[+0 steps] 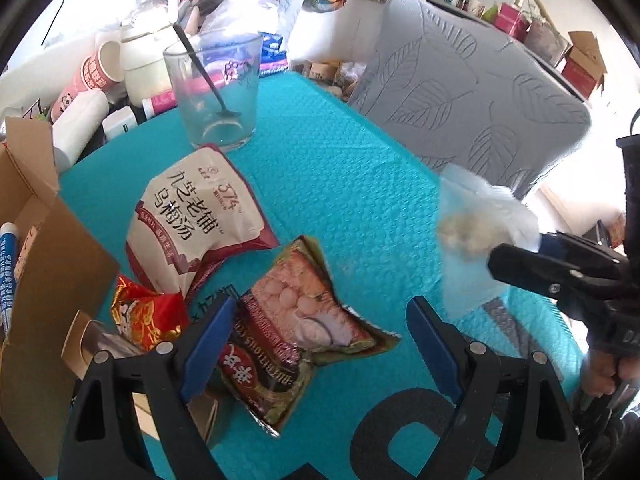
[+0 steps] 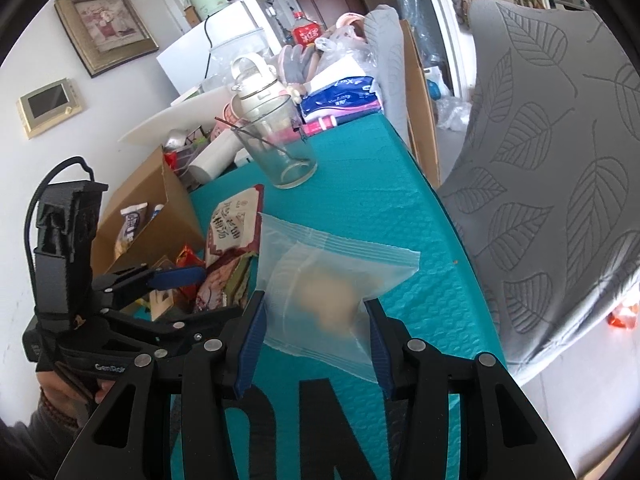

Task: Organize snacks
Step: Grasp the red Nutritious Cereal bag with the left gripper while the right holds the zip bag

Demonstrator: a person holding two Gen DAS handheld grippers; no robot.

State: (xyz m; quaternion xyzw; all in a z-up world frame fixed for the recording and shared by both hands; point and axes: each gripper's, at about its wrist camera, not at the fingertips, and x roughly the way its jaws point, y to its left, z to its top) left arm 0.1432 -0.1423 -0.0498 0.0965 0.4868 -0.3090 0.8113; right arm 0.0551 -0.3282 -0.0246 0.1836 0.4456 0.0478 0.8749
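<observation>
My right gripper (image 2: 316, 320) is shut on a clear zip bag (image 2: 320, 280) with pale food inside, held above the teal mat (image 2: 380, 184). The bag also shows blurred in the left wrist view (image 1: 476, 224). My left gripper (image 1: 320, 320) is open around a brown snack packet (image 1: 296, 320) lying on the mat (image 1: 340, 184), its fingers on either side. A white and maroon pouch (image 1: 200, 216) lies beyond it. A red wrapped snack (image 1: 148, 316) lies at the left beside a cardboard box (image 1: 36, 280).
A glass with a spoon (image 1: 216, 92) stands at the mat's far end. Cups, a white kettle (image 1: 144, 56) and clutter crowd the back left. A grey leaf-patterned chair (image 1: 472, 92) stands along the right edge.
</observation>
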